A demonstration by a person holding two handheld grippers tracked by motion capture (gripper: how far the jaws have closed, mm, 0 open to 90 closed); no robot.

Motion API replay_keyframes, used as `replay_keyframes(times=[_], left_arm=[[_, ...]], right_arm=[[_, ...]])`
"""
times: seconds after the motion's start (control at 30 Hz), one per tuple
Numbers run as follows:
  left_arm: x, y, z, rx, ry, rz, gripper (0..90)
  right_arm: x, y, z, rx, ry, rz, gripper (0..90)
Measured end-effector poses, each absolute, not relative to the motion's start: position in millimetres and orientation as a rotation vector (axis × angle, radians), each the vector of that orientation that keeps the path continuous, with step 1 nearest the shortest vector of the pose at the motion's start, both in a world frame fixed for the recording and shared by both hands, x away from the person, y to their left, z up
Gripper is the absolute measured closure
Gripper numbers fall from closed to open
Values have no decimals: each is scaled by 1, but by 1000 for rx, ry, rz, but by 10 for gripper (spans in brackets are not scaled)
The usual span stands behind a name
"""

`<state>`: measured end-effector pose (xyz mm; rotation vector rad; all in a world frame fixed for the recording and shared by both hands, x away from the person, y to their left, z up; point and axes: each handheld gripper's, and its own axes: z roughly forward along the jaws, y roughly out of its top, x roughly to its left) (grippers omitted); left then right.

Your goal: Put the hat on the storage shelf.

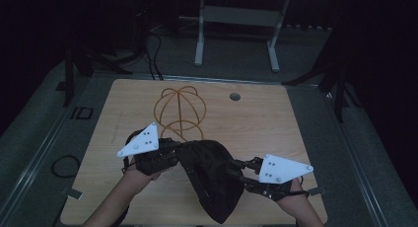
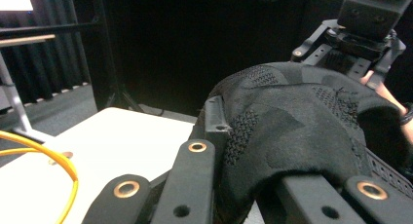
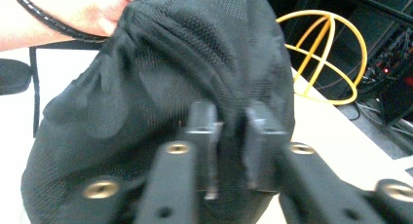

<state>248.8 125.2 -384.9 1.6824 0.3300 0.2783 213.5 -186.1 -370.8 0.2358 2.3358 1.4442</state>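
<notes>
A: Black mesh cap (image 1: pixel 212 177), one item, held up over the near edge of the wooden surface (image 1: pixel 256 123) between both tools. Left gripper (image 1: pixel 172 150): jaws pinching the fabric at one side. Right gripper (image 1: pixel 239 173): jaws nearly together on a fold opposite.

B: Handling note?

A: Probably keep both pinches firm and draw apart evenly, so the crown opens without slipping. Yellow wire frame (image 1: pixel 180 111) stands behind, well apart.

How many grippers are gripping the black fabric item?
2: the left gripper clamps the black fabric item at its left edge, the right gripper pinches its right side.
</notes>
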Motion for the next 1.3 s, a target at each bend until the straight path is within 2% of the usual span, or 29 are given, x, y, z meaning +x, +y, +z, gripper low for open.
replay_keyframes(times=[0.07, 0.3, 0.63, 0.8, 0.87, 1.03, 1.3], left_arm=[[250, 124, -386, 1692, 336, 285, 879], [252, 122, -389, 1715, 361, 289, 867], [253, 130, -389, 1746, 441, 355, 678], [251, 135, -392, 1771, 482, 405, 674], [249, 137, -394, 1786, 504, 435, 637], [246, 146, -406, 1806, 535, 455, 622], [240, 167, -429, 1817, 600, 479, 545]], right_arm=[[214, -188, -372, 261, 2325, 1464, 864], [217, -196, -370, 324, 2305, 1528, 882], [218, -211, -365, 364, 2289, 1550, 882], [222, -226, -362, 432, 2251, 1551, 882], [224, -232, -359, 452, 2233, 1559, 881], [230, -244, -353, 500, 2183, 1553, 881], [245, -254, -344, 567, 2118, 1546, 882]])
